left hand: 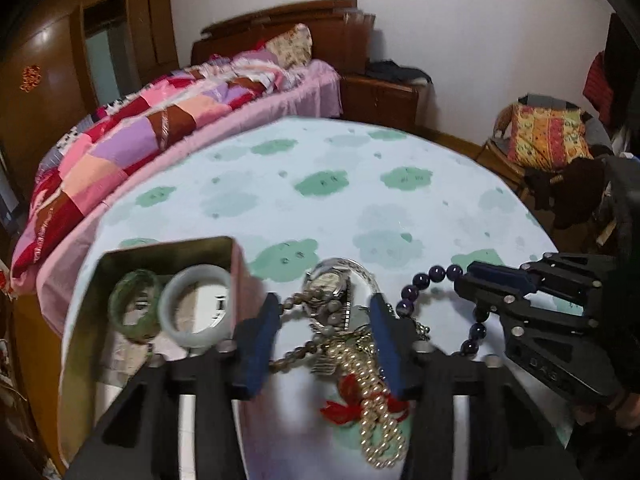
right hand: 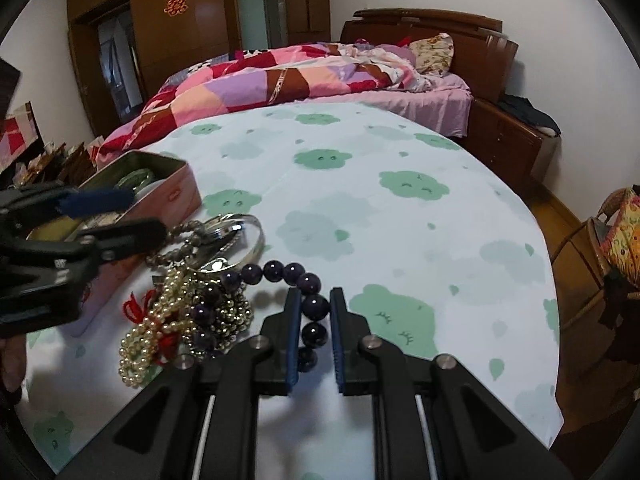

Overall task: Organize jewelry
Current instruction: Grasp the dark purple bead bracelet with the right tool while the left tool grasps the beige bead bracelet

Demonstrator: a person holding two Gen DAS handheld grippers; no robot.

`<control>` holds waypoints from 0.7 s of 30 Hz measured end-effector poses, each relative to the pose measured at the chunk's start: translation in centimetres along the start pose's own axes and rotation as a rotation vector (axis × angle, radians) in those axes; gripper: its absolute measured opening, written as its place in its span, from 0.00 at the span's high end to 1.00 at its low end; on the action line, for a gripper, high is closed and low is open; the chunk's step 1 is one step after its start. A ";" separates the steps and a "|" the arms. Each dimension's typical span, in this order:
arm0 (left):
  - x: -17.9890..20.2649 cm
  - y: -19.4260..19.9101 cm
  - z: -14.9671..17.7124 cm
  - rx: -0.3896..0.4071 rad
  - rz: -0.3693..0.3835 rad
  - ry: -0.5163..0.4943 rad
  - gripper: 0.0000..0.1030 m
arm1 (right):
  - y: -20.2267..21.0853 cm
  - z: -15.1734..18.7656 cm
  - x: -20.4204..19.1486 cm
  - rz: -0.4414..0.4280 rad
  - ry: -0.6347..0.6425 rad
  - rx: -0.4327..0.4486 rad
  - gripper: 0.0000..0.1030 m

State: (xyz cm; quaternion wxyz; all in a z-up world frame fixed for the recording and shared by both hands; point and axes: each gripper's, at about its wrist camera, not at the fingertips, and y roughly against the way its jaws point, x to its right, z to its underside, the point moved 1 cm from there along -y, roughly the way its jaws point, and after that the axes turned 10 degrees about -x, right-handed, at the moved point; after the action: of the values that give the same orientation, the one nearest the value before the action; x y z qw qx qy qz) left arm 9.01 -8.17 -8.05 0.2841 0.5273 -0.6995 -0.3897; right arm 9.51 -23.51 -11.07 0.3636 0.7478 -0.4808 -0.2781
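Observation:
A pile of jewelry lies on the table: a pearl necklace (left hand: 376,408) with red tassels, a silver watch (left hand: 328,280), a grey bead strand (left hand: 296,300) and a silver bangle (right hand: 248,236). My left gripper (left hand: 324,320) is open, its fingers on either side of the pile. My right gripper (right hand: 315,296) is shut on the dark purple bead bracelet (right hand: 314,306) at the pile's right edge; it also shows in the left wrist view (left hand: 464,276). A pink tin box (left hand: 168,256) at the left holds a green bangle (left hand: 134,304) and a pale bangle (left hand: 196,304).
The round table (right hand: 400,220) has a white cloth with green cloud prints. A bed with a patchwork quilt (right hand: 280,76) stands behind it. A wicker chair (left hand: 540,140) with a cushion is at the right. Wooden wardrobes (right hand: 180,20) line the back wall.

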 end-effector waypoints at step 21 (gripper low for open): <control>-0.4 1.5 -0.5 0.013 0.049 0.018 0.93 | 4.2 -1.3 -0.4 -0.080 -0.004 0.148 0.85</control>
State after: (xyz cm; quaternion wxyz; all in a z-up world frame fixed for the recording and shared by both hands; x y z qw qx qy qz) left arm 8.79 -7.72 -6.51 0.2964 0.5153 -0.7122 -0.3733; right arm 8.17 -23.93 -6.83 0.2951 0.7906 -0.4705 -0.2579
